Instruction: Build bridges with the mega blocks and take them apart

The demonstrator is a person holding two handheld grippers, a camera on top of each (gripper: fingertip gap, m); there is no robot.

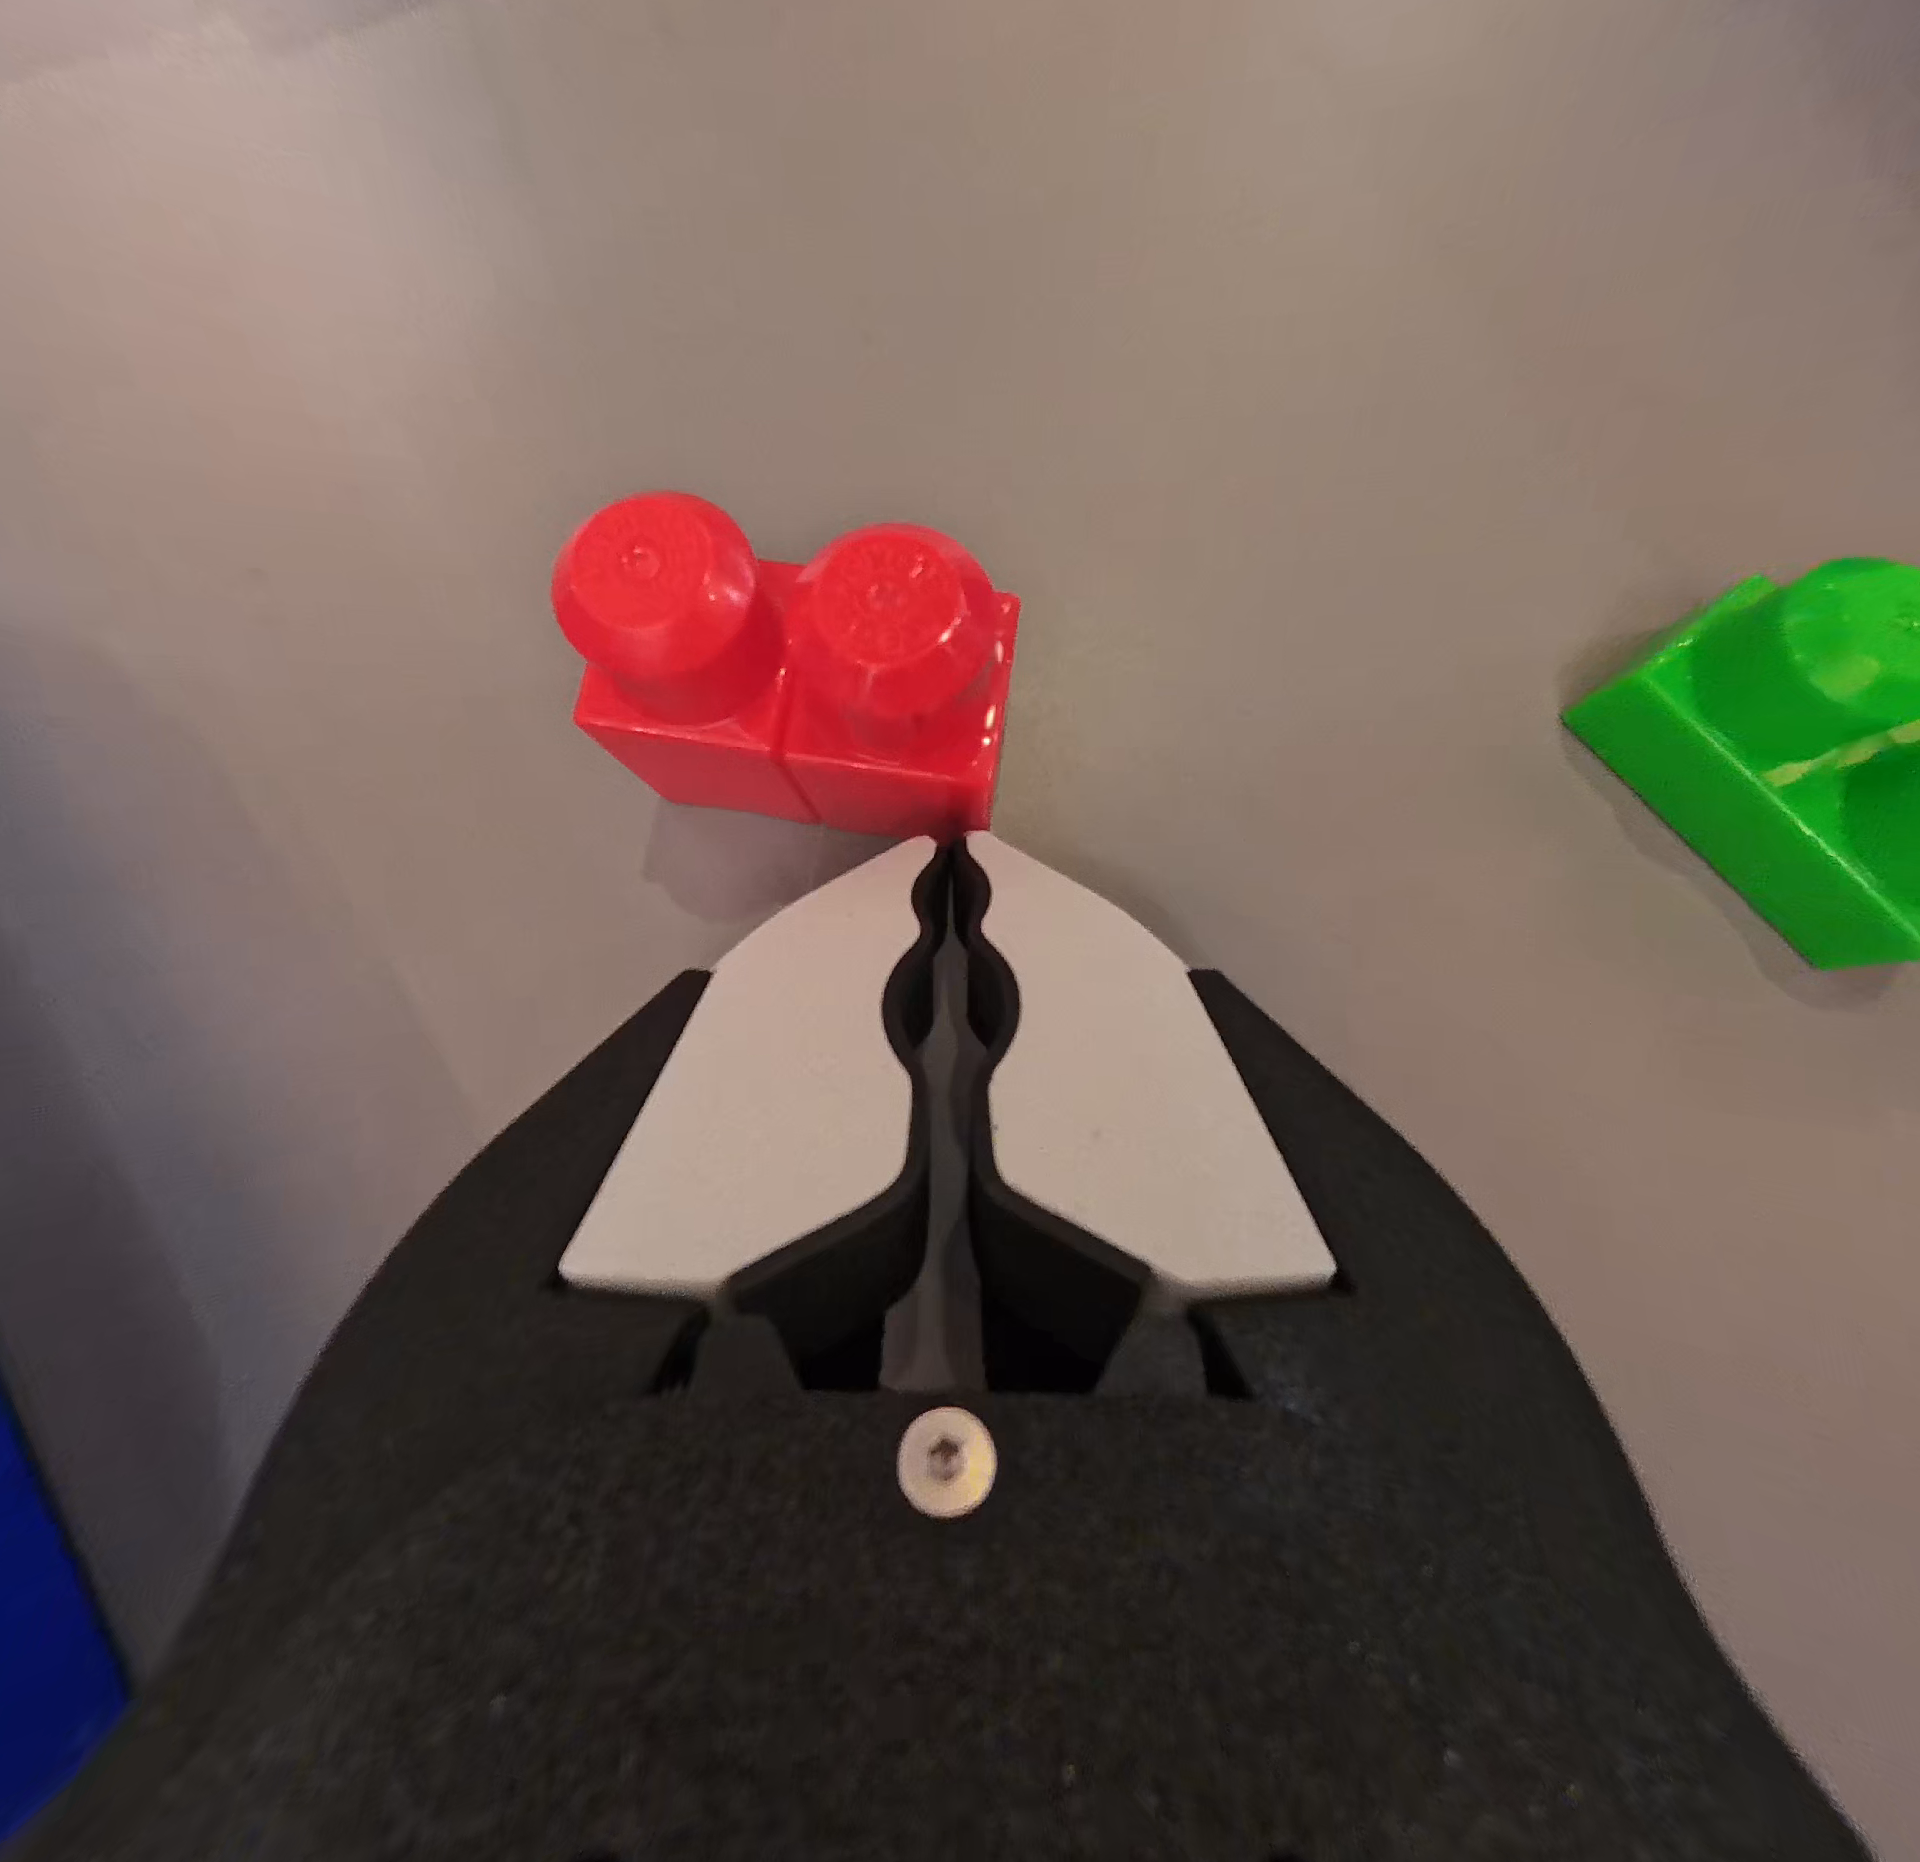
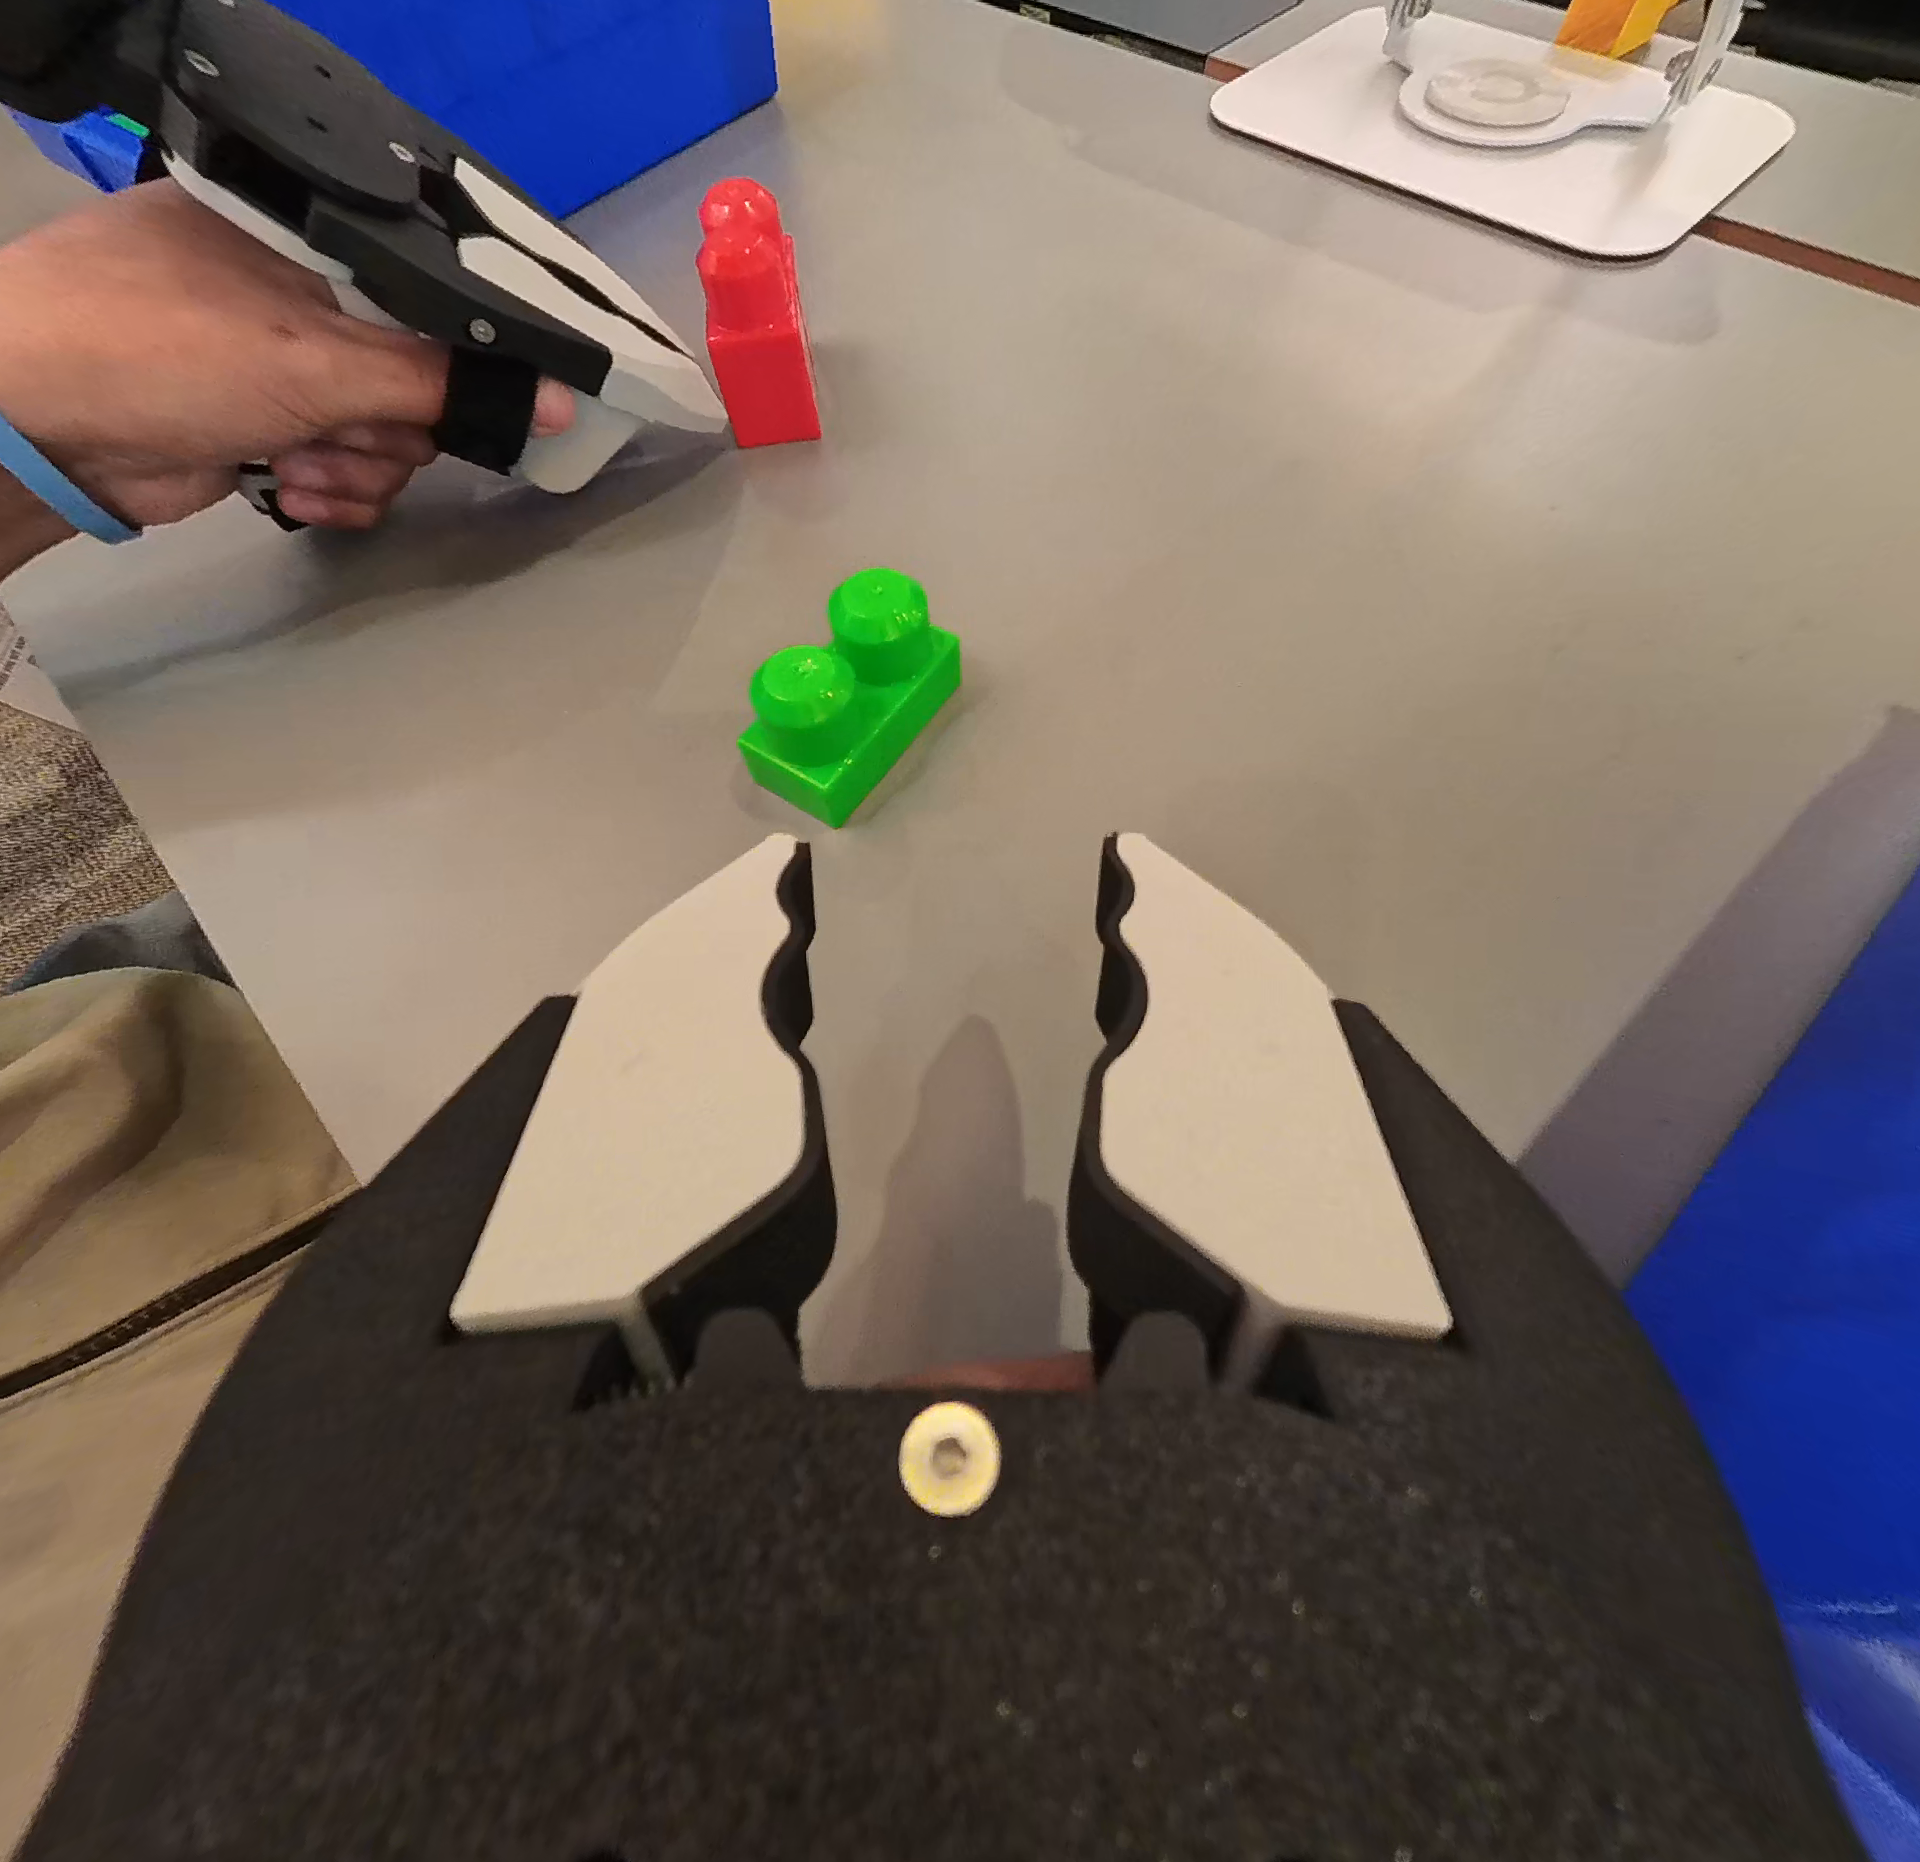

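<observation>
Right wrist view shows the green block (image 2: pixel 850 697) on the table (image 2: pixel 1351 565) just ahead of the right claw (image 2: pixel 954 856), jaws apart, long axis slanting away rightward. Beyond it, the left claw (image 2: pixel 712 415), jaws together, seemingly touches the red block (image 2: pixel 764 342).

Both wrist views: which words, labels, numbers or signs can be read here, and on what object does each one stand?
No text is legible in either view.
red block: raised marks in a ring on both stud tops, too blurred to read.
green block: no writing visible.
printed sheet at the left edge: print too small to read.
</observation>
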